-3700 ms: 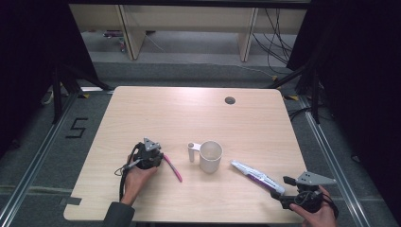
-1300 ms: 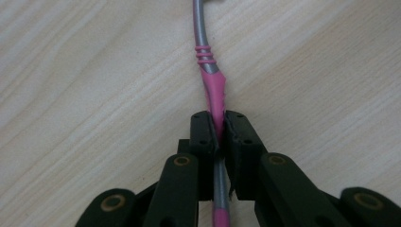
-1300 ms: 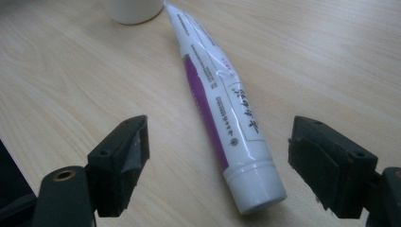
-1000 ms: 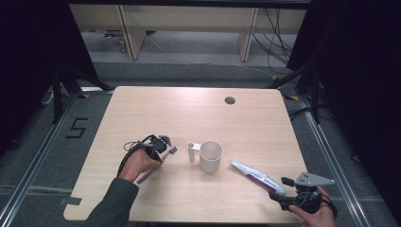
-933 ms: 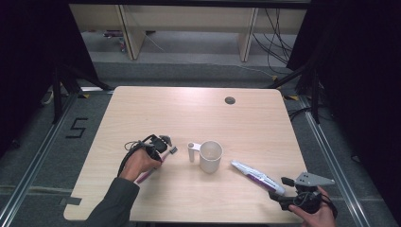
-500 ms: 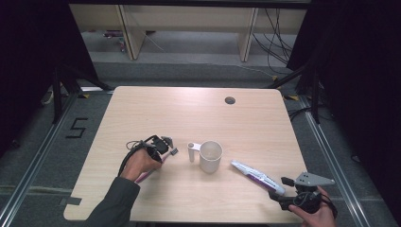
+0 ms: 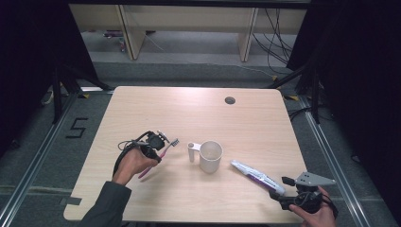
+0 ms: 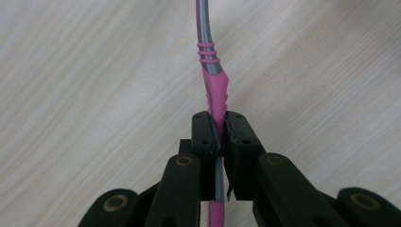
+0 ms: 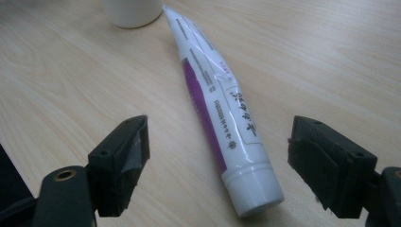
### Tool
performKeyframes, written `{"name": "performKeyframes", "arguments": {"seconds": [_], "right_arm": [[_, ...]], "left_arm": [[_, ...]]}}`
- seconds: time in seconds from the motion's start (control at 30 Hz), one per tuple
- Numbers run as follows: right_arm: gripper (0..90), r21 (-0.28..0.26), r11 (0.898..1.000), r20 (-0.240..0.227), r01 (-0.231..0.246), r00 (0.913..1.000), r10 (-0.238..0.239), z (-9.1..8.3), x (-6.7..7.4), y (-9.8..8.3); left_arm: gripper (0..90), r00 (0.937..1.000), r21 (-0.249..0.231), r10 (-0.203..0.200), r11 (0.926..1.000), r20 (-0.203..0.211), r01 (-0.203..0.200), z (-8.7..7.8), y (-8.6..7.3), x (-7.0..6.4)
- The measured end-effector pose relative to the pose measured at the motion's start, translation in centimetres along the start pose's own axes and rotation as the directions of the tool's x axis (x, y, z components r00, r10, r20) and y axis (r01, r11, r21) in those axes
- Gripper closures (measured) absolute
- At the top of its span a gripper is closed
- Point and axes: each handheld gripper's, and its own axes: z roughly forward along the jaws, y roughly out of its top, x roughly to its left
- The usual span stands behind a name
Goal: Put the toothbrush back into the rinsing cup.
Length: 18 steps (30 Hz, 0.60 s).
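A pink and grey toothbrush [image 7: 163, 152] is lifted off the wooden table, head pointing toward the white mug [image 7: 210, 156]. My left gripper [image 7: 156, 142] is shut on its handle; in the left gripper view the pads pinch the toothbrush [image 8: 213, 94] above the tabletop. A white and purple toothpaste tube [image 7: 257, 176] lies flat right of the mug, cap toward my right gripper [image 7: 283, 196]. In the right gripper view the toothpaste tube [image 9: 217, 109] lies between the wide-apart jaws of the right gripper [image 9: 231, 161], which is open and not touching it.
The mug's handle [image 7: 191, 151] faces the left hand. A round cable hole [image 7: 230, 100] sits near the table's far edge. The table's front edge [image 7: 189, 220] is close to both hands. Shelving and cables stand on the floor beyond the table.
My left gripper has risen and shifted a little with the toothbrush, whose head is now off the table and nearer the mug. The right gripper and the tube have not moved.
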Motion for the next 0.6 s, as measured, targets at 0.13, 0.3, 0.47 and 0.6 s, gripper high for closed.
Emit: {"name": "performKeyframes", "arguments": {"seconds": [0.13,0.3,0.47,0.6], "right_arm": [[22.2,-0.005,1.0,0.015,0.015,0.9998,-0.015,-0.1,-0.1,0.0],[22.2,-0.007,1.0,0.016,0.014,0.9998,-0.014,-0.1,-0.1,0.0],[22.2,-0.008,1.0,0.019,0.013,0.9998,-0.012,-0.1,-0.1,0.0],[22.2,-0.007,1.0,0.013,-0.004,0.9999,0.004,-0.1,0.0,0.0]], "left_arm": [[83.0,1.0,-0.06,-0.004,0.9982,0.008,0.004,-0.8,-0.4,0.1],[83.0,0.9994,-0.128,-0.031,0.9912,0.018,0.033,-1.4,-0.7,0.2],[83.0,0.9986,-0.223,-0.048,0.9734,0.023,0.052,-2.1,-1.0,0.2],[83.0,0.9962,-0.306,-0.075,0.9484,0.043,0.085,-2.4,-1.4,-0.1]]}}
